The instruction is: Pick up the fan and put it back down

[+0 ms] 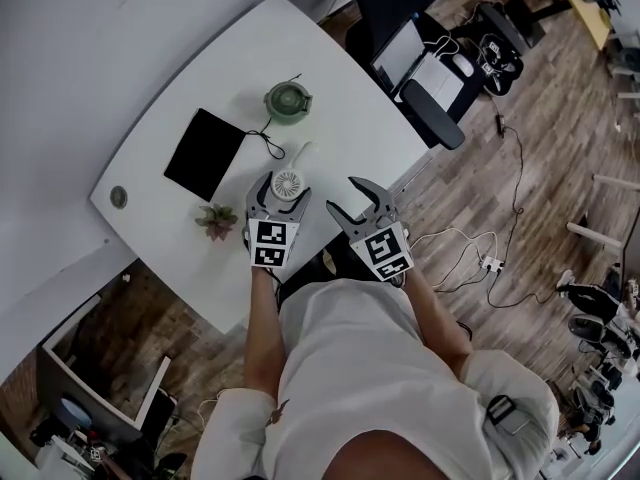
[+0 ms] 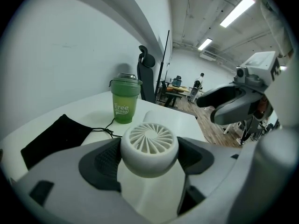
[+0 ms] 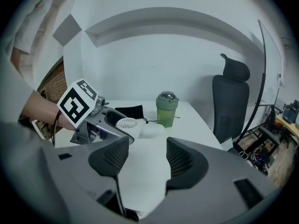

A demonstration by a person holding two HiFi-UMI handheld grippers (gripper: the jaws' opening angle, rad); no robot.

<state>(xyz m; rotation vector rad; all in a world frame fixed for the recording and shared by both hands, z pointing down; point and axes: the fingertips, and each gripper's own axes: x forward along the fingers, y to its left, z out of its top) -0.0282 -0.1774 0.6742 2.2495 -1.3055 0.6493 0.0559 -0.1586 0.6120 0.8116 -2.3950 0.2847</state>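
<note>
White curved tabletop (image 1: 350, 88), holding green lidded plastic cup (image 1: 287, 102), lid shut, contents hidden. Nearer the edge, round white vaned handheld fan (image 2: 149, 146), head clamped between left gripper (image 2: 148, 158) dark ribbed pads (image 2: 105, 160). Right gripper (image 3: 147, 160) alongside, jaws parted, empty.

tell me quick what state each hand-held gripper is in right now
Left hand-held gripper: closed on the fan, at its round head.
Right hand-held gripper: open, nothing between its jaws.
</note>
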